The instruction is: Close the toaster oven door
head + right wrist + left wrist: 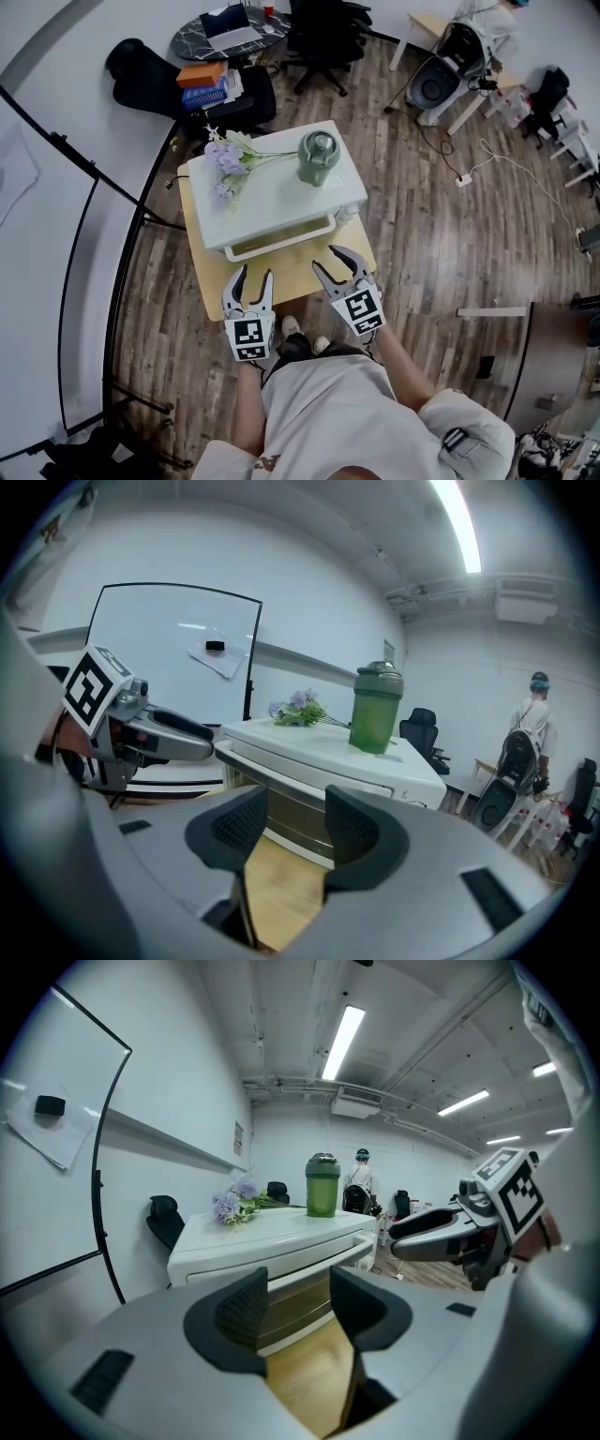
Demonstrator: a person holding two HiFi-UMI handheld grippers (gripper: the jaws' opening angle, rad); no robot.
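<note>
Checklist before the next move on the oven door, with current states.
1. Door fully shut: cannot tell; its handle faces both grippers.
2. Left hand-held gripper empty: ok, jaws apart, nothing between them.
3. Right hand-held gripper empty: ok, jaws apart, nothing between them.
4. Table strip in front of the door free: ok.
5. Bottle upright on the oven: ok.
6. Flowers away from the door edge: ok, lying on the oven's top.

From above I see little of the front of the toaster oven, so I can't tell if it's fully shut. The left gripper and right gripper bodies block its lower front and most of the table.
</note>
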